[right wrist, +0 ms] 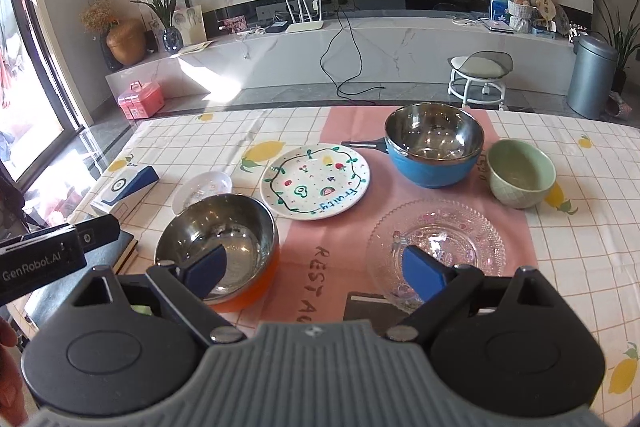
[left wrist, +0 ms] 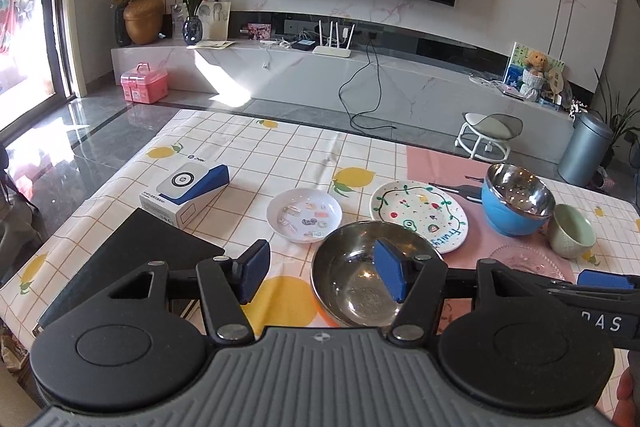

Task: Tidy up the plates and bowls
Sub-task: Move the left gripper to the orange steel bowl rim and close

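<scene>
An orange-sided steel bowl (right wrist: pixel 218 247) is set on the desk (right wrist: pixel 560 239) just left of the fruit-painted plate (right wrist: pixel 316 181) — a blue steel bowl (right wrist: pixel 434 151) and green bowl (right wrist: pixel 520 173) beyond. Left gripper (left wrist: pixel 324 273) jaws are held apart over its rim, unclamped; right gripper (right wrist: pixel 316 267) jaws are spread wide, empty.

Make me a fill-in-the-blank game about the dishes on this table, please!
1. The steel bowl beside the green bowl is ____ on the outside.
2. The steel bowl nearest the left gripper is ____ on the outside.
3. The word painted on the white plate is ____.
4. The plate in front of the right gripper is made of clear ____.

Missing words: blue; orange; Fruity; glass
</scene>
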Available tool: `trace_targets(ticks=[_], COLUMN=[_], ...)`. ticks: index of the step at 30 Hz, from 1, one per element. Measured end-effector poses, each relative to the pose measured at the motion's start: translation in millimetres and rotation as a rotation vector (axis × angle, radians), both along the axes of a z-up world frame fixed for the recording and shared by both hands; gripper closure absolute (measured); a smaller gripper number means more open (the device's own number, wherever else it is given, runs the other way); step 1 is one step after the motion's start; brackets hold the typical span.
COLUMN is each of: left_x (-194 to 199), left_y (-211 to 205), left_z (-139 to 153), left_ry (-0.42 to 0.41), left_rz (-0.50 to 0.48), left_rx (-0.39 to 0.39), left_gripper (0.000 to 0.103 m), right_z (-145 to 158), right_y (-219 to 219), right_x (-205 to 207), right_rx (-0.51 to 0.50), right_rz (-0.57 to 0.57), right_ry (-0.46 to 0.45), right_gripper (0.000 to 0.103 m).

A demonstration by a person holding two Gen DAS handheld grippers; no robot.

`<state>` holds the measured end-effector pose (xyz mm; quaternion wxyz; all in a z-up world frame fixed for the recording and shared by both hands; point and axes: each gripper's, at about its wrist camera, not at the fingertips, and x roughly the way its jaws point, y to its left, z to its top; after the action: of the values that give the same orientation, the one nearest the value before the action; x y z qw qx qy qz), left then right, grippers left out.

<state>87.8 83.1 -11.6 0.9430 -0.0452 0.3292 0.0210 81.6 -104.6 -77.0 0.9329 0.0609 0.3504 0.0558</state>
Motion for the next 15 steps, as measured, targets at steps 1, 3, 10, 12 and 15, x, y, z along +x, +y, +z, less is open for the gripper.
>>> trace_targets(ticks=[1, 3, 10, 12, 15], left_x=[4.0, 13.2, 45.9, 52.2, 59.9], left_y=[2.0, 5.5, 20.6, 22.0, 22.5], left_z=[-2.5, -8.0, -34.6, -42.0, -51.3], left_ry=[0.003, 0.011, 0.108, 0.134, 0.163], left_rz=[0.005, 0.008, 0.042, 0.045, 0.055], left_rx=[-0.011, -0.03, -0.141, -0.156, -0.165], left_gripper=[0.033, 0.032, 0.032, 0.032, 0.035], right_z=[-2.7, -8.2, -29.1, -33.8, -41.7], right_y=[4.2, 9.3, 17.0, 20.4, 25.9], right_x=[6.4, 17.6, 53.7, 61.3, 72.1], right_rx=[-0.016, -0.027, 0.022, 0.029, 0.042], right_rz=[-0.007, -0.018, -0.041, -0.041, -0.038], right_ry=[0.007, 0.022, 0.115, 0.135, 0.165], right_gripper=[0.01, 0.01, 0.02, 0.023, 0.026])
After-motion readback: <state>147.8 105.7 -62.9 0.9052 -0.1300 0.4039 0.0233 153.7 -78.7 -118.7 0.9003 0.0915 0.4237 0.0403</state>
